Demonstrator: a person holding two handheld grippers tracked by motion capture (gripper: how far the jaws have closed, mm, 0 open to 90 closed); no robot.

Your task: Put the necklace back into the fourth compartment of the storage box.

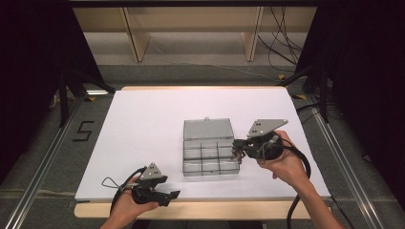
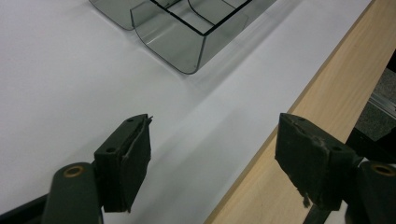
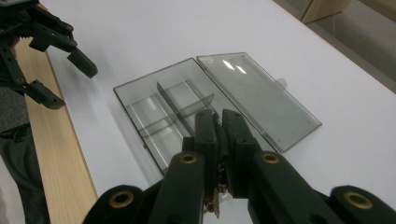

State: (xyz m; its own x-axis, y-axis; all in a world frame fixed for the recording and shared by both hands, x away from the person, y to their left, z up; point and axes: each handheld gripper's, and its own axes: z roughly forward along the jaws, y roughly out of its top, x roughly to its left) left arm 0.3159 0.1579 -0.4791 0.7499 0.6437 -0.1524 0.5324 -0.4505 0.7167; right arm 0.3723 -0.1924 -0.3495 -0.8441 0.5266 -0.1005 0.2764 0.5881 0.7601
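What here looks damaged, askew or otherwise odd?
The pads on the left gripper look worn: the left pad is frayed along its edge and the right pad is chipped and ragged. The clear box sits square on the table, lid flat open.

We see a white table top (image 1: pixel 143 124) with a light wood edge (image 1: pixel 200 210) along the near side. Behind it stand pale wooden shelves (image 1: pixel 191 28). Black cables (image 1: pixel 282 45) lie on the grey floor (image 1: pixel 38 143). A black mark like a five (image 1: pixel 82 131) sits on that floor.
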